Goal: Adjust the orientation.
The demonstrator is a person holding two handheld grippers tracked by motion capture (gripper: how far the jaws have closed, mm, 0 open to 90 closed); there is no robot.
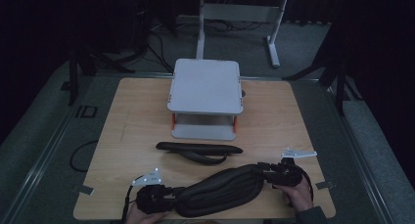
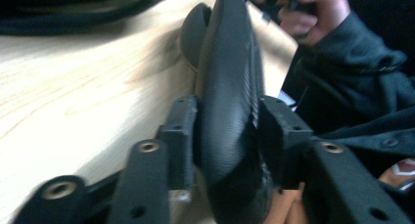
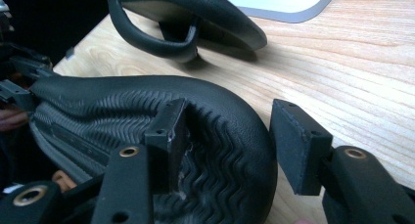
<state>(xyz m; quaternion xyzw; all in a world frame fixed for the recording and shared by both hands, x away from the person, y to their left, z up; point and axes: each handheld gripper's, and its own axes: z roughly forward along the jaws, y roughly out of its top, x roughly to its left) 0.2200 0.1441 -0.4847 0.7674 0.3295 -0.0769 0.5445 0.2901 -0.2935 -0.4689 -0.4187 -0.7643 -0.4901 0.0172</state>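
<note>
A long black ribbed cushion (image 1: 220,192) lies across the near edge of the wooden table (image 1: 127,126). My left gripper (image 1: 161,197) is at its left end. In the left gripper view, the jaws (image 2: 227,131) press on both sides of the cushion's (image 2: 225,87) smooth edge. My right gripper (image 1: 274,175) is at the right end. In the right gripper view, the rounded end of the cushion (image 3: 122,111) lies between the jaws (image 3: 227,141). The left pad (image 3: 169,136) touches the ribbed face and the right pad (image 3: 298,145) stands slightly off it.
A smaller black curved pad (image 1: 198,149) with a loop under it lies just beyond the cushion. Behind it stands a grey-white riser stand (image 1: 205,87) with orange posts. A white frame (image 1: 240,13) stands on the floor past the table.
</note>
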